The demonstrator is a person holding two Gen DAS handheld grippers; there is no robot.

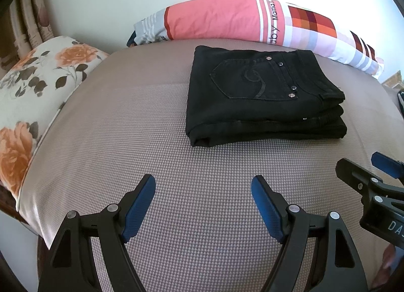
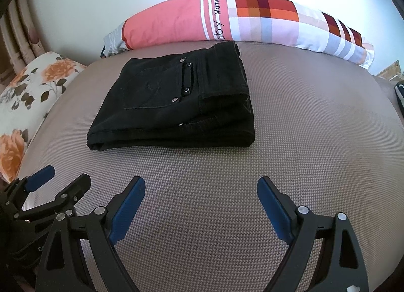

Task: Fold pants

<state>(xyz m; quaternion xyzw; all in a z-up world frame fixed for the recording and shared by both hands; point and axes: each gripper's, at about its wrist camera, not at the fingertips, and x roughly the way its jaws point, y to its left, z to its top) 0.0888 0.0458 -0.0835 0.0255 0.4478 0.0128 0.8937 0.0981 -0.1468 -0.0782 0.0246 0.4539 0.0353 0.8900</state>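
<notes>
Black pants (image 1: pixel 262 95) lie folded in a compact stack on the grey-pink bed cover (image 1: pixel 151 120), back pocket up. They also show in the right wrist view (image 2: pixel 174 105). My left gripper (image 1: pixel 203 183) is open and empty, held above the cover in front of the stack and to its left. My right gripper (image 2: pixel 200 186) is open and empty, in front of the stack and to its right. The right gripper also shows at the right edge of the left wrist view (image 1: pixel 361 165). The left gripper also shows at the lower left of the right wrist view (image 2: pixel 63 176).
A long pink and checked pillow (image 1: pixel 252 19) lies along the wall behind the pants. A floral pillow (image 1: pixel 32 85) lies at the left edge of the bed. A curtain (image 1: pixel 30 14) hangs at the far left. A dark object (image 2: pixel 399 95) sits at the right edge.
</notes>
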